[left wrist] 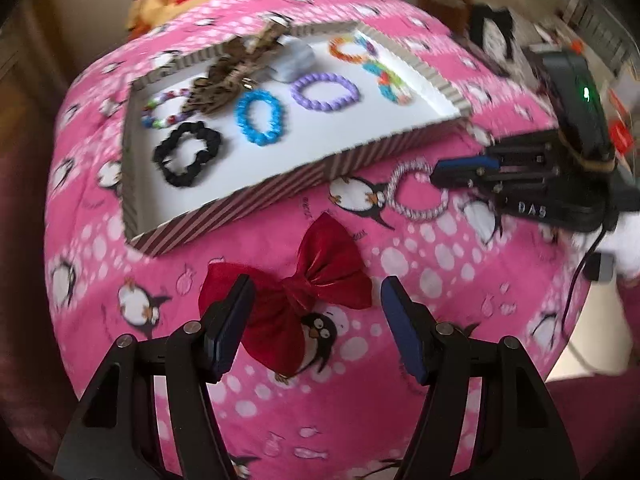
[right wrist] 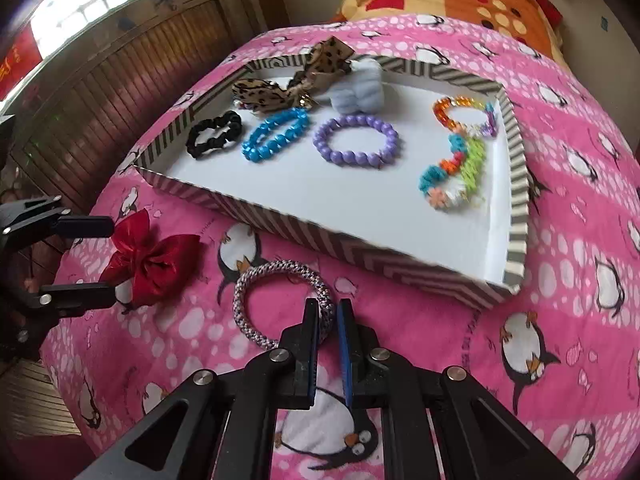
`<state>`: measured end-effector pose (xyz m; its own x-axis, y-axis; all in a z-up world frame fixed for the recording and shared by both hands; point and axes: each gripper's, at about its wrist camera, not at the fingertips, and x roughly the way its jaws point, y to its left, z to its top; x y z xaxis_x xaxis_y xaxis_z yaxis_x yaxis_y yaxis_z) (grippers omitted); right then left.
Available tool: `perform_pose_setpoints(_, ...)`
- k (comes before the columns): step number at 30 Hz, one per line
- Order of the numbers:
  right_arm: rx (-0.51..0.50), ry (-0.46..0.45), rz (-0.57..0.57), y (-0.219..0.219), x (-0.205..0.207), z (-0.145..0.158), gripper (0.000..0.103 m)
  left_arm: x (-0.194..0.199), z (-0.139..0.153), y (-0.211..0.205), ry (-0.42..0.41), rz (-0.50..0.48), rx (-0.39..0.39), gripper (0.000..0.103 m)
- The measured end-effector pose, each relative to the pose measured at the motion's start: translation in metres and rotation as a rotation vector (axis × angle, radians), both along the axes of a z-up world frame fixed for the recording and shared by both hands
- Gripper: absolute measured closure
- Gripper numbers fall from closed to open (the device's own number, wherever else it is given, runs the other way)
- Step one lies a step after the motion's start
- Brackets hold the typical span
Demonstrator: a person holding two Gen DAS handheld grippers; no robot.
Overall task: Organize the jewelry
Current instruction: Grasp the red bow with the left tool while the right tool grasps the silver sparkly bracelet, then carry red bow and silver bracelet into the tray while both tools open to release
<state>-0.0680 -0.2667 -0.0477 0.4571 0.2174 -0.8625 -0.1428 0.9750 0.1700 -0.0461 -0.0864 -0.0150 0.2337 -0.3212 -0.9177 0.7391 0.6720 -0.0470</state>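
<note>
A: Where does everything sit compared with the striped box point(right wrist: 516, 184)?

B: The box lies on the pink penguin blanket point(right wrist: 560, 320). Inside it, on the white floor, are a black scrunchie point(right wrist: 214, 133), a blue bead bracelet point(right wrist: 276, 134), a purple bead bracelet point(right wrist: 356, 140), two multicoloured bracelets point(right wrist: 460, 160) by one side wall, a pale blue bow point(right wrist: 360, 88) and a leopard-print ribbon point(right wrist: 280, 84) draped over the back wall. The left wrist view also shows a small mixed-bead bracelet point(left wrist: 164, 110) in the box, partly under that ribbon.

A: And outside the box?

B: Just in front of its near wall, on the blanket, lie a red bow point(left wrist: 304, 292) and a speckled cord bracelet point(right wrist: 280, 304).

A: What is the right gripper point(right wrist: 329, 312) doing?

B: Its jaws are nearly together, pinching the rim of the cord bracelet on the side away from the box. The bracelet appears to rest flat on the blanket.

A: And the left gripper point(left wrist: 316, 316)?

B: Jaws spread wide, one finger point(left wrist: 230, 320) on each side of the red bow, just in front of the box. The fingers overlap the bow's edge in the view; whether they touch it I cannot tell.
</note>
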Motion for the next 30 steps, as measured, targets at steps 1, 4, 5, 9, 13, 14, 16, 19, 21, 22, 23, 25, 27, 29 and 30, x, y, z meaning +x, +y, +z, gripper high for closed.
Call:
perform_pose_setpoints(1,0.001,-0.001,-0.002,0.001,0.001,-0.001,0.095,0.0,-0.001,-0.003,0.005,-0.043,0.003,0.037)
perform_pose_setpoints(4,0.006,-0.004,-0.017,0.003,0.002,-0.002,0.093,-0.001,-0.008,-0.01,-0.019,-0.129,0.055,0.037)
perform_pose_setpoints(5,0.008,-0.002,-0.019,0.003,0.002,-0.003,0.091,0.0,-0.011,-0.012,-0.024,-0.142,0.072,0.037)
perform_pose_setpoints(9,0.011,-0.01,-0.021,0.005,0.003,-0.002,0.074,0.01,-0.024,-0.009,-0.006,-0.155,0.088,0.038)
perform_pose_setpoints(13,-0.012,-0.012,-0.019,0.008,0.003,-0.001,0.077,0.012,-0.033,-0.004,0.02,-0.142,0.074,0.059)
perform_pose_setpoints(14,-0.016,-0.018,-0.017,0.009,0.004,-0.001,0.087,0.011,-0.034,-0.003,0.005,-0.134,0.083,0.07)
perform_pose_setpoints(16,-0.014,-0.022,-0.016,0.009,0.004,-0.001,0.095,0.012,-0.034,0.001,0.001,-0.089,0.064,0.078)
perform_pose_setpoints(19,-0.002,-0.029,-0.006,0.011,0.001,0.002,0.096,0.014,-0.029,0.009,0.046,-0.01,-0.002,0.084)
perform_pose_setpoints(21,0.006,-0.047,0.001,0.011,-0.003,0.009,0.096,0.012,-0.023,0.013,0.054,0.039,-0.035,0.085)
perform_pose_setpoints(22,0.011,-0.058,0.006,0.011,-0.005,0.014,0.096,0.011,-0.019,0.014,0.055,0.062,-0.051,0.085)
perform_pose_setpoints(23,0.015,-0.071,0.01,0.011,-0.008,0.019,0.096,0.012,-0.016,0.015,0.054,0.074,-0.062,0.085)
perform_pose_setpoints(25,0.021,-0.087,0.015,0.01,-0.012,0.027,0.096,0.008,-0.005,0.015,0.046,0.097,-0.084,0.085)
perform_pose_setpoints(27,0.033,-0.101,0.016,0.007,-0.015,0.036,0.096,0.005,0.004,0.012,0.032,0.111,-0.092,0.085)
perform_pose_setpoints(29,0.049,-0.119,0.014,0.002,-0.017,0.048,0.096,0.004,0.016,0.012,0.016,0.127,-0.105,0.085)
perform_pose_setpoints(30,0.054,-0.127,0.011,0.0,-0.018,0.052,0.096,0.006,0.021,0.011,0.012,0.138,-0.113,0.085)
